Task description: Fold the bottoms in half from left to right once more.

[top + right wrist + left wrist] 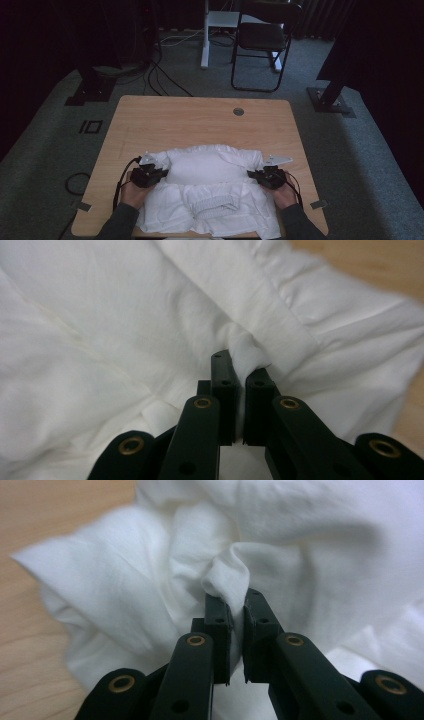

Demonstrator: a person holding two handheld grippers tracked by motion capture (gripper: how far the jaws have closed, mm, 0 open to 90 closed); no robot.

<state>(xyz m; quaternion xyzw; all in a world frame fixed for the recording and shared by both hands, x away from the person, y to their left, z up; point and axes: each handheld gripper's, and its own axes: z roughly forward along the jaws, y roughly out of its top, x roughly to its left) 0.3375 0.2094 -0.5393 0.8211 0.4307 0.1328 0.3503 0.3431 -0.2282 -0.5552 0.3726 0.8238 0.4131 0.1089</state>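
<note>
White garment [207, 192] lies crumpled on the near half of the wooden table [200, 122], spreading from about the table's middle down to its 6 o'clock edge, where a little cloth hangs over. Its ribbed collar [216, 204] sits near 6 o'clock of the heap, opening toward the person. In the high view the left gripper [161, 173] stands at 9 o'clock of the garment and the right gripper [252, 174] at 3 o'clock, each pointing inward at the cloth, with the folded-over upper part of the garment between them. The person's hands come in from 6 o'clock, the left hand [133, 192] and the right hand [284, 194] resting partly on the fabric's outer edges.

In the left gripper view the left gripper [235, 605] is clamped on a pinched ridge of the garment [300, 545], which bulges out at 12 o'clock of the jaw tips; bare table [45, 510] shows toward 10 o'clock. In the right gripper view the right gripper [239, 371] likewise grips a small bunched fold of the garment [110, 315] that pokes up between the jaw tips, beside a hemmed band running toward 1 o'clock; this may be a sleeve edge, though the close view leaves that uncertain.

A cable hole [238, 111] sits in the table at 12 o'clock, well apart from the cloth.
</note>
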